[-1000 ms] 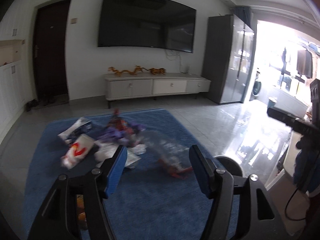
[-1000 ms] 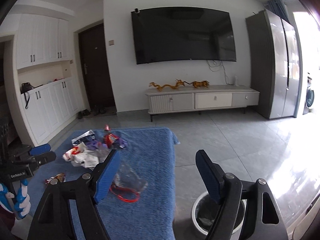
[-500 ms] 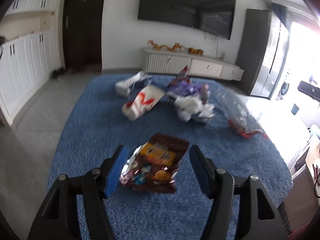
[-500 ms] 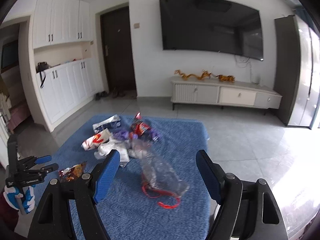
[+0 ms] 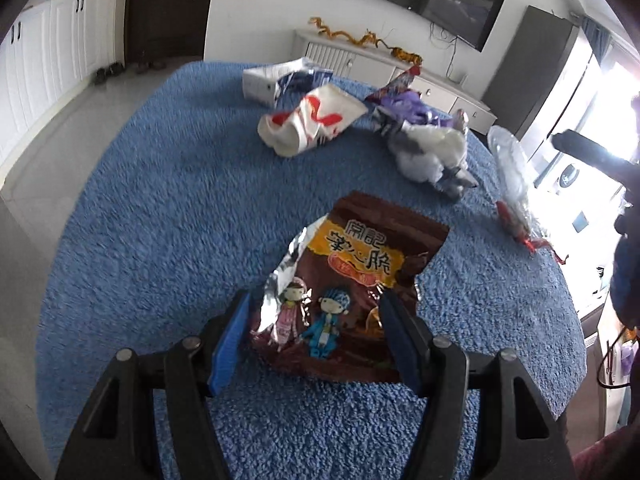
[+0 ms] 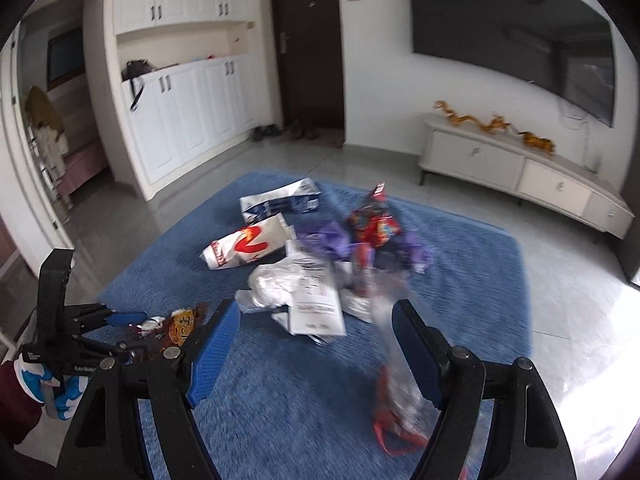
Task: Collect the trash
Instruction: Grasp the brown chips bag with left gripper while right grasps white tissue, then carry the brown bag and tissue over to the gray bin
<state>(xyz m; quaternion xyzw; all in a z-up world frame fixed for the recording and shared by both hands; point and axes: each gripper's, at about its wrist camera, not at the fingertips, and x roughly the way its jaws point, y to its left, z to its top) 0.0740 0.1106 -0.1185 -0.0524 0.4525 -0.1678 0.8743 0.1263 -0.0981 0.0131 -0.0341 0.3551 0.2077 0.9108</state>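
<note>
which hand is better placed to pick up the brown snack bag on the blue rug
Left. The left tool is open with the brown snack bag already between its fingers on the blue rug. The right tool is open over the white wrappers and the clear plastic bag, with the snack bag off to its side.

Rug: lies on the floor, with all the litter on it.
Snack bag: nearest, between the left claw's spread fingers.
Paper bag: behind the snack bag, mid-rug.
Carton: behind the paper bag.
Crumpled wrappers: right of the paper bag.
Plastic bag: at the rug's right side, between the right claw's fingers.
Cabinet: beyond the rug, against the wall.
</note>
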